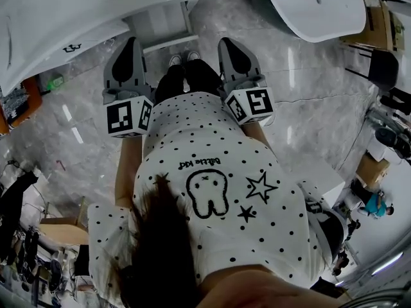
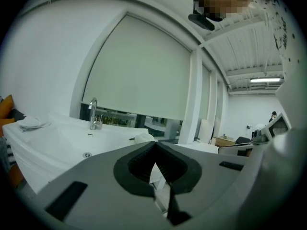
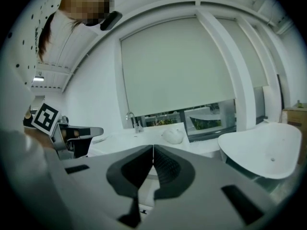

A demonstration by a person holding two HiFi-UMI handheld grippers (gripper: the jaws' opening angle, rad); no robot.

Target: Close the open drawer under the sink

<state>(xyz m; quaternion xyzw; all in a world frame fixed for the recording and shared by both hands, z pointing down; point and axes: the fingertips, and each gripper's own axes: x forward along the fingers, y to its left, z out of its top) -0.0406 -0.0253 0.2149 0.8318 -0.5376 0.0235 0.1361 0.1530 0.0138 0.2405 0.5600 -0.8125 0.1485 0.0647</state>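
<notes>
In the head view the white sink counter (image 1: pixel 58 24) fills the upper left. A white drawer (image 1: pixel 160 25) sticks out from under it toward my feet. My left gripper (image 1: pixel 132 41) and right gripper (image 1: pixel 227 42) are held side by side, pointing at the drawer front from a short way off and touching nothing. Both are shut with nothing between the pads. In the left gripper view the left gripper (image 2: pixel 154 145) points toward the basin (image 2: pixel 62 140) and its faucet (image 2: pixel 93 114). The right gripper (image 3: pixel 152 148) faces the same faucet (image 3: pixel 130 121).
A second white basin (image 1: pixel 314 5) stands at the upper right, and the same basin (image 3: pixel 264 150) fills the right of the right gripper view. A white rounded object (image 3: pixel 172 136) lies on the counter. Chairs and boxes (image 1: pixel 379 43) stand along the right, over a grey marble floor (image 1: pixel 64 140).
</notes>
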